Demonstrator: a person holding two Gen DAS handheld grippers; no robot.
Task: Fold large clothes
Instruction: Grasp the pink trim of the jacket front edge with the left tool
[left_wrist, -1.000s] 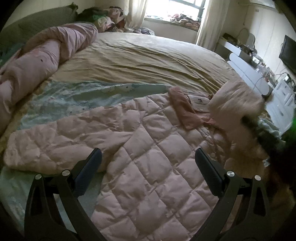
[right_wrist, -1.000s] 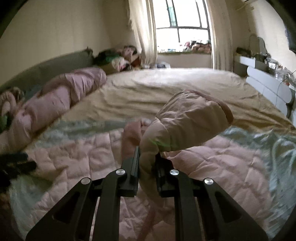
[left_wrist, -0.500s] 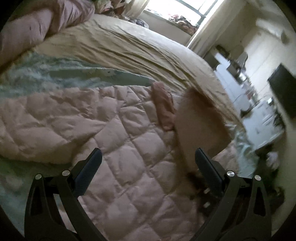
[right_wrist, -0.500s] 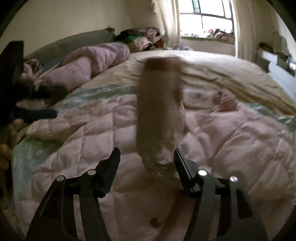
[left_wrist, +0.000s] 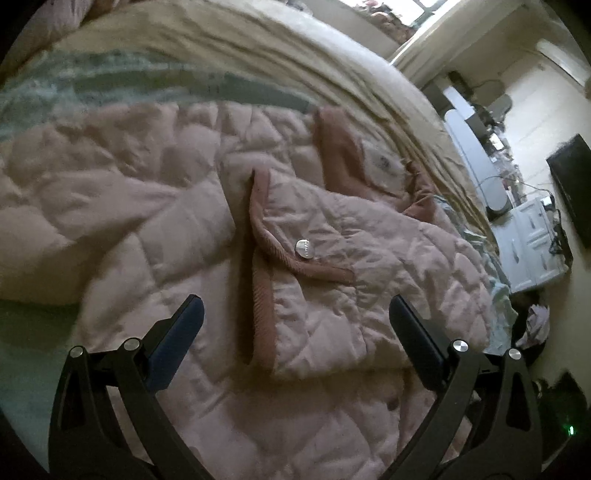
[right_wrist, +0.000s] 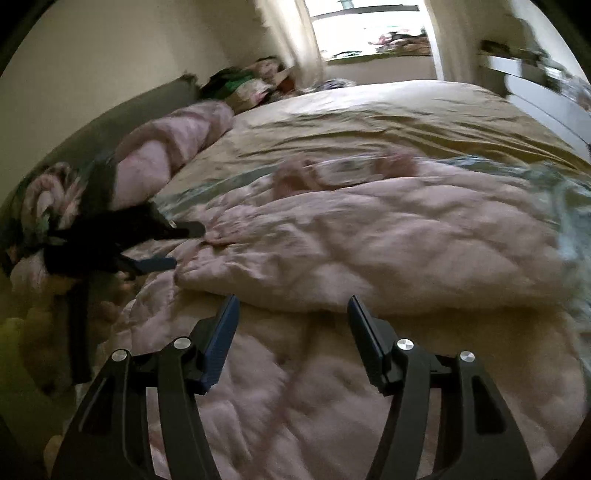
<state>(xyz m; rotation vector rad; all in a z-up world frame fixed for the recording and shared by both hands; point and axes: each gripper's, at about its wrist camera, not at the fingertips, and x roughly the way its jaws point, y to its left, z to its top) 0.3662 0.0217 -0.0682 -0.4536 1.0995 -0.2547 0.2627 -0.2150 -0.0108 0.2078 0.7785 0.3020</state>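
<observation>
A pink quilted jacket (left_wrist: 155, 206) lies spread on the bed. Its right sleeve (left_wrist: 354, 266), with a ribbed cuff and a silver snap button (left_wrist: 303, 248), lies folded across the body. My left gripper (left_wrist: 295, 325) is open and empty, hovering just above the folded sleeve. My right gripper (right_wrist: 291, 321) is open and empty, low over the jacket (right_wrist: 369, 243) near the sleeve's folded edge. The left gripper (right_wrist: 162, 245) also shows in the right wrist view at the left, open.
The bed has a tan sheet (left_wrist: 295, 62) and a pale blue patterned cover (left_wrist: 74, 88). A rolled pink duvet (right_wrist: 162, 155) lies along the headboard side. White drawers (left_wrist: 532, 240) and a dark screen (left_wrist: 572, 184) stand beside the bed.
My right gripper opened and let go of the sleeve, which dropped across the jacket body. The left gripper swung right and down toward the folded sleeve.
</observation>
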